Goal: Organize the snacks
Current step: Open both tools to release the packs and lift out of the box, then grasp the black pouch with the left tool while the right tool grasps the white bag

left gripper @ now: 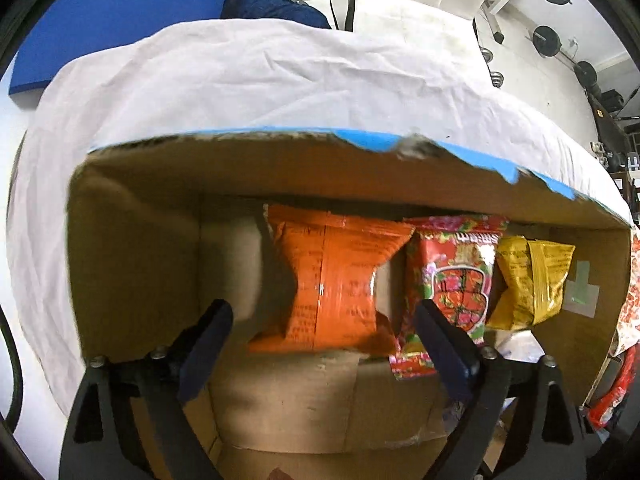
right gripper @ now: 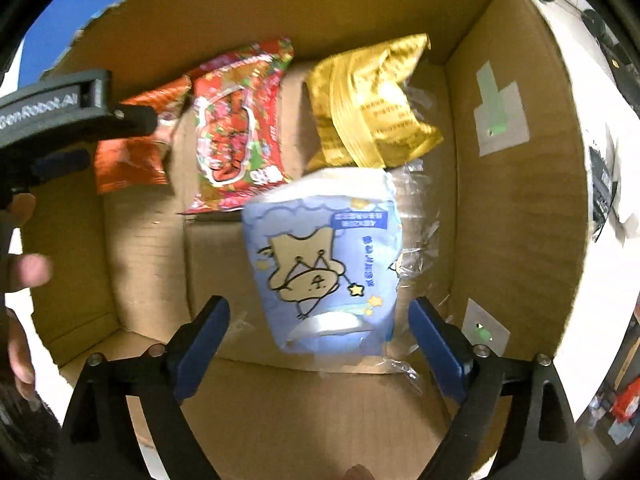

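Observation:
Inside a cardboard box [left gripper: 132, 248] [right gripper: 516, 208] an orange snack bag [left gripper: 332, 280] [right gripper: 132, 148], a red flowered bag [left gripper: 452, 280] [right gripper: 236, 128] and a yellow bag [left gripper: 528, 280] [right gripper: 372, 108] lean along the far wall. My left gripper [left gripper: 324, 340] is open, its fingers on either side of the orange bag's lower end without touching it. A pale blue cartoon pack [right gripper: 324, 264] in clear wrap lies on the box floor. My right gripper [right gripper: 320, 336] hangs open just in front of it. The left gripper's body [right gripper: 60, 108] shows at the left of the right wrist view.
A white cloth [left gripper: 260, 84] covers the table behind the box. Blue board [left gripper: 100, 12] and weights [left gripper: 548, 40] lie beyond. Red packaging [left gripper: 616, 388] sits outside the box's right wall. A person's hand [right gripper: 24, 276] is at the left edge.

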`<move>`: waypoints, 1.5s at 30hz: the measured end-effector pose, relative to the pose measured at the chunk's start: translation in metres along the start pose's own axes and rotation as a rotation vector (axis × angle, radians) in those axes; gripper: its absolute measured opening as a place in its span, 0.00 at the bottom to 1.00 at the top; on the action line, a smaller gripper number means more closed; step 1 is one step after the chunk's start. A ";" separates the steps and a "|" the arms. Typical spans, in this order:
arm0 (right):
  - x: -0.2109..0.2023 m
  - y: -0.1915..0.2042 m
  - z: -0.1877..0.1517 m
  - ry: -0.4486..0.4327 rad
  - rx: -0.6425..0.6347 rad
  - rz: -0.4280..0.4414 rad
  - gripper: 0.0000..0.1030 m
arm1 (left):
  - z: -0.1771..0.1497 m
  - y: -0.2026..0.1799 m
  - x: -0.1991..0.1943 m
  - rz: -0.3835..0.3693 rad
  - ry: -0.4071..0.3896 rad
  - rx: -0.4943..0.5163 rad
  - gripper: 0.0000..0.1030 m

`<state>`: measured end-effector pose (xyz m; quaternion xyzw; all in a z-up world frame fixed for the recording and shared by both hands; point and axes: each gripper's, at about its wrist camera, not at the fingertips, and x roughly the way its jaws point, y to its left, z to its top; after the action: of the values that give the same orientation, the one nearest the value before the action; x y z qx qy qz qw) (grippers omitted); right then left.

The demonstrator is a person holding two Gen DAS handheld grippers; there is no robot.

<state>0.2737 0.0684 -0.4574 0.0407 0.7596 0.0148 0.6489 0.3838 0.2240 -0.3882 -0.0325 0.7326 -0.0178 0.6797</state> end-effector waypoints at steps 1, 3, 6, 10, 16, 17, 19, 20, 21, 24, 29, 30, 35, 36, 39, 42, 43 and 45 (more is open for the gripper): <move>-0.004 0.001 -0.002 -0.010 -0.006 0.002 0.98 | -0.002 0.000 -0.004 -0.002 -0.009 -0.002 0.93; -0.012 0.003 -0.005 -0.024 -0.011 -0.004 1.00 | -0.008 0.000 -0.013 -0.006 -0.026 -0.004 0.94; -0.027 0.002 -0.011 -0.055 -0.015 -0.007 1.00 | -0.025 -0.001 -0.028 -0.007 -0.060 0.001 0.96; -0.047 -0.003 -0.016 -0.096 -0.032 -0.019 1.00 | -0.057 0.003 -0.057 0.000 -0.128 0.021 0.96; -0.080 -0.010 -0.040 -0.171 -0.058 -0.018 1.00 | -0.090 -0.006 -0.093 0.019 -0.240 0.021 0.96; -0.085 -0.010 -0.045 -0.184 -0.064 -0.019 1.00 | -0.101 -0.008 -0.103 0.027 -0.266 0.022 0.96; -0.098 -0.014 -0.059 -0.212 -0.080 -0.014 1.00 | -0.121 -0.010 -0.122 0.048 -0.312 0.030 0.96; -0.103 -0.015 -0.066 -0.223 -0.083 -0.012 1.00 | -0.126 -0.009 -0.128 0.053 -0.326 0.031 0.96; -0.112 -0.018 -0.076 -0.240 -0.083 -0.007 1.00 | -0.134 -0.009 -0.136 0.061 -0.344 0.033 0.96; -0.129 -0.026 -0.099 -0.277 -0.085 0.006 1.00 | -0.156 -0.013 -0.155 0.069 -0.385 0.026 0.96; -0.152 -0.039 -0.131 -0.341 -0.080 0.015 1.00 | -0.187 -0.014 -0.178 0.076 -0.425 0.024 0.96; -0.160 -0.040 -0.136 -0.350 -0.080 0.016 1.00 | -0.191 -0.015 -0.180 0.077 -0.428 0.024 0.96; -0.189 -0.045 -0.159 -0.393 -0.094 0.049 1.00 | -0.206 -0.016 -0.192 0.057 -0.442 0.002 0.96; -0.195 -0.044 -0.164 -0.409 -0.102 0.049 1.00 | -0.208 -0.018 -0.195 0.057 -0.448 0.001 0.96; -0.208 -0.041 -0.171 -0.429 -0.120 0.063 1.00 | -0.215 -0.023 -0.204 0.064 -0.465 -0.004 0.96; -0.217 -0.040 -0.175 -0.439 -0.136 0.082 1.00 | -0.218 -0.028 -0.207 0.065 -0.468 -0.016 0.96; -0.219 -0.041 -0.175 -0.442 -0.139 0.089 1.00 | -0.218 -0.030 -0.207 0.063 -0.465 -0.021 0.96; -0.223 -0.043 -0.175 -0.443 -0.142 0.107 1.00 | -0.218 -0.035 -0.208 0.059 -0.462 -0.029 0.96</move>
<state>0.1333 0.0132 -0.2138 0.0376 0.5927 0.0931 0.7991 0.1831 0.1999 -0.1624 -0.0243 0.5586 0.0206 0.8289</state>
